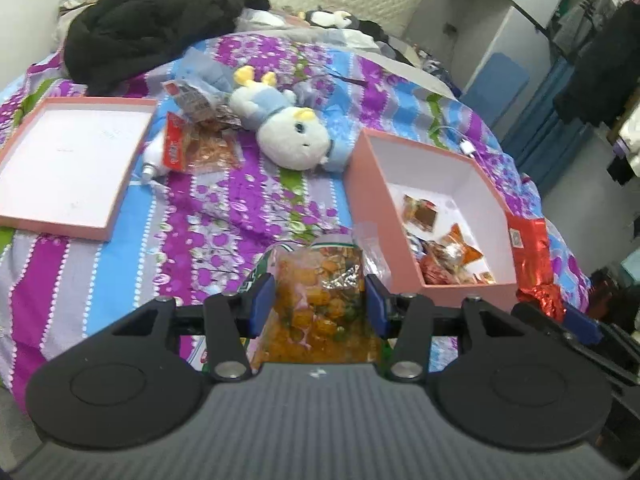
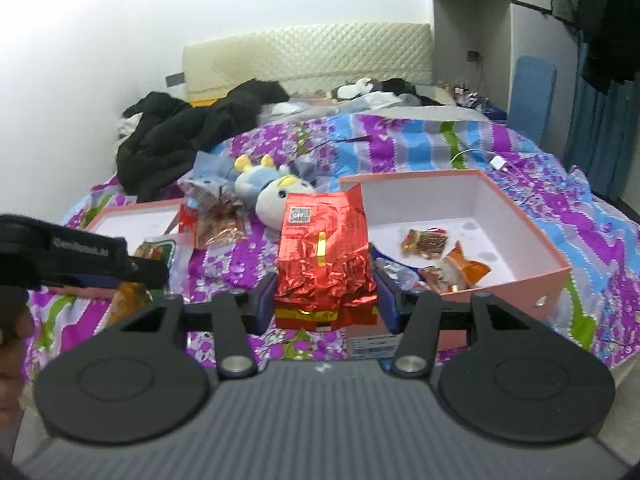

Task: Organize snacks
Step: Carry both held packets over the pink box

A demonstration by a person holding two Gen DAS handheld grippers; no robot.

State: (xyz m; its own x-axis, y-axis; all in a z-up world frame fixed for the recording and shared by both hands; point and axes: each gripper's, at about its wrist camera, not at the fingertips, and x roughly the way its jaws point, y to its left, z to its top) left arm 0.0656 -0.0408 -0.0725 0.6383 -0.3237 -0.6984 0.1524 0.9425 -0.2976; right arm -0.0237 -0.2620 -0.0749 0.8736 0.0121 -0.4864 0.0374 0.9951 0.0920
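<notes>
Two hand-held grippers above a bed covered by a purple, blue and grey floral quilt (image 1: pixel 248 216). The left gripper (image 1: pixel 318 304) has its jaws clenched on a clear plastic bag of orange and green snacks (image 1: pixel 320 280), held clear of the quilt just left of the open pink cardboard box with white lining (image 1: pixel 372 184). The right gripper (image 2: pixel 326 300) has its jaws clenched on a crinkled red foil packet bearing a white code label (image 2: pixel 324 256), held in front of the same box's near-left corner. Several small wrapped snacks (image 2: pixel 444 256) lie inside the box. The shallow pink box lid (image 1: pixel 68 164) lies apart to the left, with loose red-and-clear snack packets (image 1: pixel 196 140) and a white-and-blue plush toy (image 1: pixel 288 132) between lid and box. Black clothing (image 1: pixel 152 16) is heaped near the headboard.
</notes>
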